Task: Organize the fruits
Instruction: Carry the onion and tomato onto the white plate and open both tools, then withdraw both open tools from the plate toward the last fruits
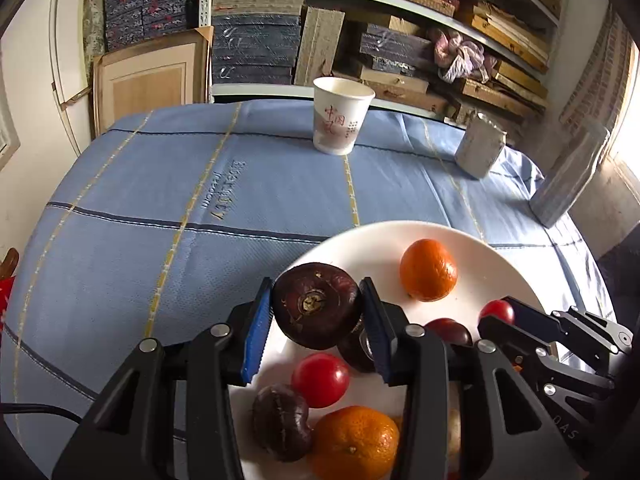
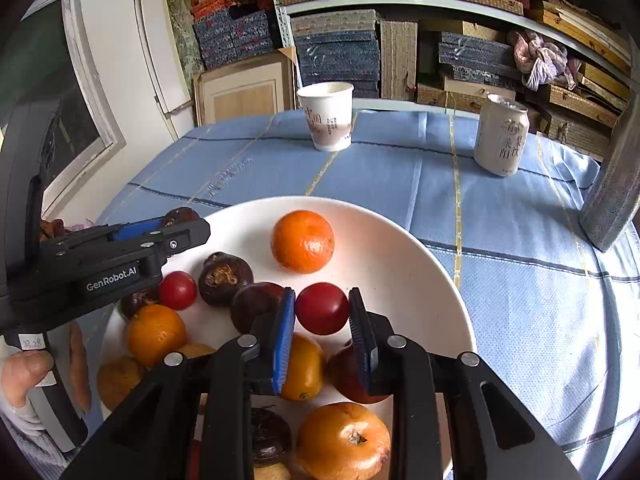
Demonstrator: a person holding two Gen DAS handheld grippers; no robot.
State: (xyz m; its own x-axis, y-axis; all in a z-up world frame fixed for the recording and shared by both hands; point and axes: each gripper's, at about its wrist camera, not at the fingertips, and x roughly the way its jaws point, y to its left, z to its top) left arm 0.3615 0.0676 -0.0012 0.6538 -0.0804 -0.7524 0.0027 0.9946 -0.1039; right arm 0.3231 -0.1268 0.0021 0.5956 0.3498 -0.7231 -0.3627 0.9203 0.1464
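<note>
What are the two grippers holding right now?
Left gripper: shut on a dark brown water chestnut.
Right gripper: shut on a red cherry tomato.

A white paper cup with red print (image 2: 327,120) stood upper centre on the blue checked tablecloth (image 2: 520,280); a pale drink can (image 2: 502,136) stood upper right; stacked boxes filled the metal shelving (image 2: 400,0) behind.

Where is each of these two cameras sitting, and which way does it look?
Left wrist view: rides the left gripper, looking along its fingers, which clamp a dark water chestnut; the right gripper shows at right.
Right wrist view: rides the right gripper, closed on a red cherry tomato; the left gripper and a hand show at left.
Shared: white plate, paper cup, can.
</note>
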